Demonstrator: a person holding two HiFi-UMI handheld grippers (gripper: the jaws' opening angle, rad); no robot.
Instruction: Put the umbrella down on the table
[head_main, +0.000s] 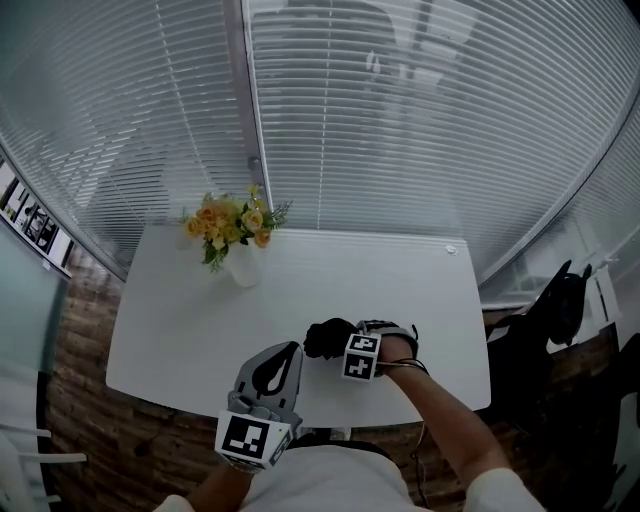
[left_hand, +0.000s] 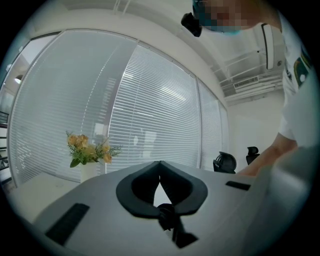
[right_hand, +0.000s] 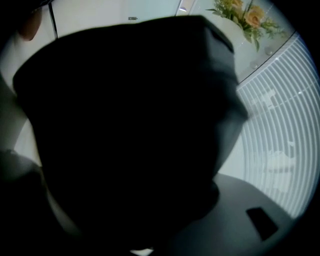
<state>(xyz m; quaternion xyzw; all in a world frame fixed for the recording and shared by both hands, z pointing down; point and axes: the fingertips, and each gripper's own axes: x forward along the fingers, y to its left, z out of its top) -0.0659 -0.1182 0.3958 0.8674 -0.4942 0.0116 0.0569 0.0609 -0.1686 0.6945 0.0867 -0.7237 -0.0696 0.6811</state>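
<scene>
A folded black umbrella (head_main: 326, 338) hangs just over the near part of the white table (head_main: 400, 290); I cannot tell whether it touches the top. My right gripper (head_main: 347, 346) points steeply down and is shut on it, marker cube up. In the right gripper view the umbrella (right_hand: 130, 130) fills nearly the whole picture and hides the jaws. My left gripper (head_main: 285, 352) is held level at the table's front edge, left of the umbrella and apart from it. Its jaws (left_hand: 159, 164) are shut, tips touching, with nothing between them.
A white vase of yellow flowers (head_main: 235, 240) stands at the table's far left corner, also in the left gripper view (left_hand: 87, 152). Window blinds (head_main: 400, 120) run behind the table. A black office chair (head_main: 560, 300) stands off the right end.
</scene>
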